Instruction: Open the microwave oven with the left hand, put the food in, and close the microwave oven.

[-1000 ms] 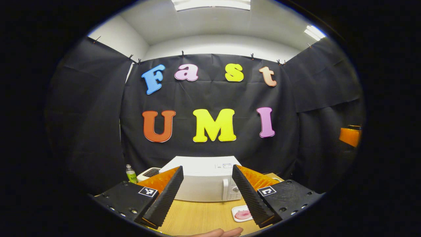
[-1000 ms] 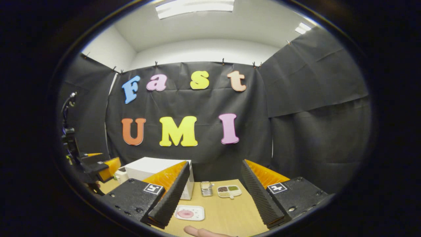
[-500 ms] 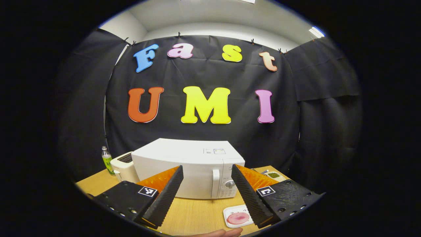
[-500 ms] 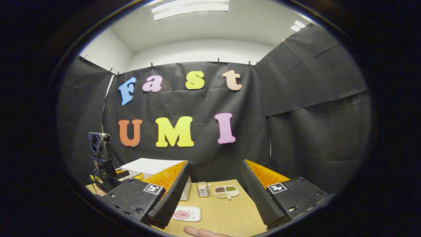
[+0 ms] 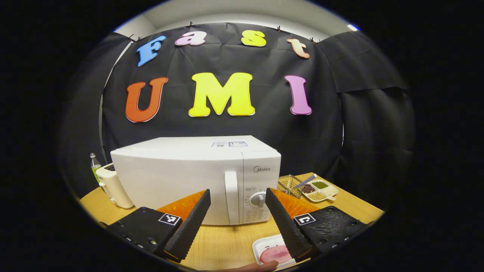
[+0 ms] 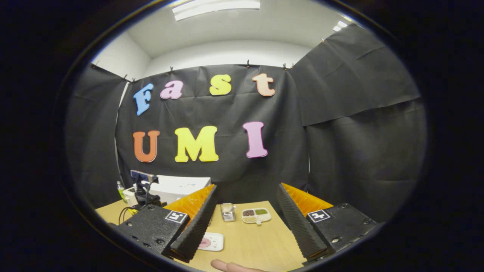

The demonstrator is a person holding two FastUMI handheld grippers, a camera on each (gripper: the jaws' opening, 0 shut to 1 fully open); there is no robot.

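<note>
- Left gripper (image 5: 236, 223) spread wide, nothing between its fingers, facing the microwave (image 5: 196, 177) front-on and close, not touching it.
- Microwave door shut; upright door handle (image 5: 231, 196) and round dial (image 5: 258, 199) both seen through the gap between the fingers.
- Plate of food (image 5: 273, 252) flat on the wooden table (image 5: 223, 245), near the front edge, just inside the left gripper's right-hand finger and apart from the microwave.
- Bare tabletop between plate and microwave door.
- Toaster (image 5: 111, 185) just beside the microwave's far side; divided dish (image 5: 318, 189) and wire basket (image 5: 289, 184) beyond the dial side.
- Right gripper (image 6: 245, 226) likewise spread, holding nothing, well back over open tabletop.
- Fingertip (image 6: 227, 266) at the near table edge.
</note>
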